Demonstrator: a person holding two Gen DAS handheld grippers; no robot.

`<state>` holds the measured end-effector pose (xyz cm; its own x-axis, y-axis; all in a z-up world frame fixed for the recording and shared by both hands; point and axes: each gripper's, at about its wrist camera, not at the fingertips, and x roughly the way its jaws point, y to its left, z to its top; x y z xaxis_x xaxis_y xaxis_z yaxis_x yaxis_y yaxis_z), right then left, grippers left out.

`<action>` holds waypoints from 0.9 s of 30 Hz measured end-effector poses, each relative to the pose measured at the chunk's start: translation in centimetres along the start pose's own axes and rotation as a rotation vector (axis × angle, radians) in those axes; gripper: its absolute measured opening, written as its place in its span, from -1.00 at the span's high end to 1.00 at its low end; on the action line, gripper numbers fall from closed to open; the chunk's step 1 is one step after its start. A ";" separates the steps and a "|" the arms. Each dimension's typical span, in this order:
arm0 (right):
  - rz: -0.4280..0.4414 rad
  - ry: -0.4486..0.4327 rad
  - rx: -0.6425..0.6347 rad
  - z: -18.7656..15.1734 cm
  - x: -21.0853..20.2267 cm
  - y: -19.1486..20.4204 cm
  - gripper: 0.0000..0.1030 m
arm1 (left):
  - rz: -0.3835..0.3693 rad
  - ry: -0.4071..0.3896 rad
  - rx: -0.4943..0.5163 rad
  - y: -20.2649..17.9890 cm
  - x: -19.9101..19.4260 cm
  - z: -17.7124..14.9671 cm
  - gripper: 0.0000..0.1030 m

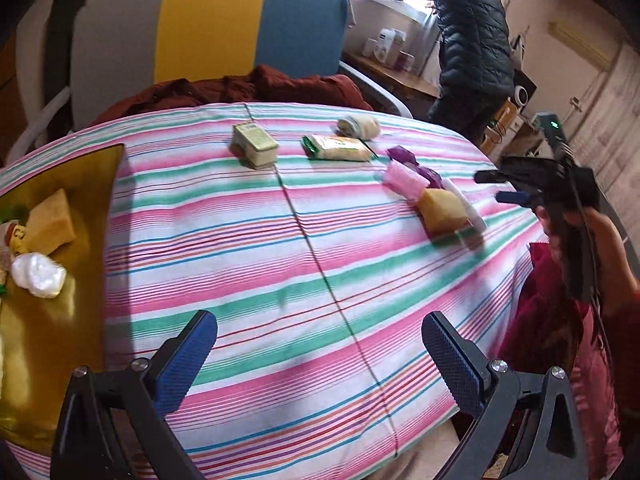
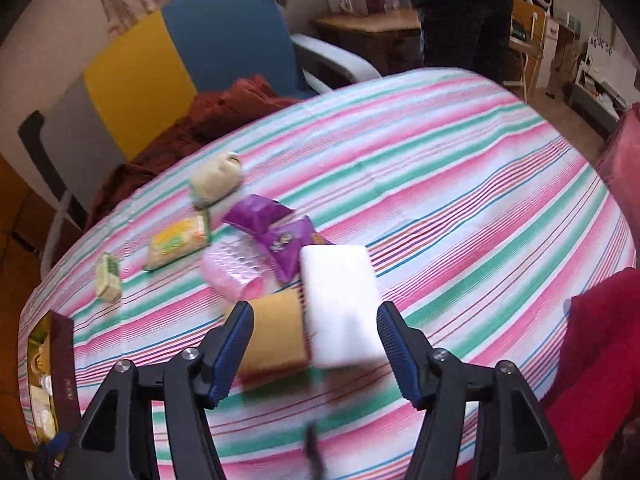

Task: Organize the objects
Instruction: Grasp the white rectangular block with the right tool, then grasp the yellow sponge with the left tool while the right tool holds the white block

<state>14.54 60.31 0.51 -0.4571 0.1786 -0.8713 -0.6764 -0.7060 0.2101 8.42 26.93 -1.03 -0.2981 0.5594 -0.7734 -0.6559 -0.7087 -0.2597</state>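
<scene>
Striped cloth covers the surface [image 2: 460,168]. Right tongs [image 2: 316,344] are spread around a white block [image 2: 340,300] and the tan block [image 2: 276,332] touching it; narrow onto the white one alone. Left tongs [image 1: 320,356], spread and empty, hover near the gold box [image 1: 80,184].

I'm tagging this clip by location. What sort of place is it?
Most likely a lived-in room at home: a table under a striped tablecloth, an upholstered armchair heaped with red clothing, and a cluttered wooden desk by the window.
</scene>
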 end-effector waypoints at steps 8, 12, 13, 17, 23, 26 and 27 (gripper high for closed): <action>0.008 0.127 0.115 1.6 5.8 -3.2 -0.26 | -0.029 0.047 0.030 -1.9 2.4 0.7 -0.99; 0.110 0.135 0.161 0.6 6.8 -4.3 -0.22 | -0.027 0.060 0.032 -2.8 3.8 1.5 -1.00; 0.106 0.132 0.156 0.6 6.7 -4.3 -0.11 | -0.027 0.063 0.034 -3.1 4.3 1.8 -1.00; 0.096 0.117 0.129 0.3 6.3 -3.5 -0.06 | -0.028 0.067 0.032 -4.5 6.1 3.1 -1.00; 0.081 -0.003 0.169 0.9 4.0 -4.4 -0.06 | -0.031 0.059 0.059 -8.4 9.3 5.1 -1.00; 0.065 -0.055 0.248 0.9 3.0 -6.1 -0.06 | -0.042 0.058 0.066 -10.9 11.2 6.4 -0.99; 0.068 -0.072 0.281 0.9 2.7 -6.8 -0.06 | -0.051 0.055 0.072 -12.0 12.0 6.9 -1.00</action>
<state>17.37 66.18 -2.87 -0.5397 0.1929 -0.8195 -0.7717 -0.5024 0.3900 7.88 45.11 -3.18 -0.2263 0.5680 -0.7913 -0.7176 -0.6466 -0.2588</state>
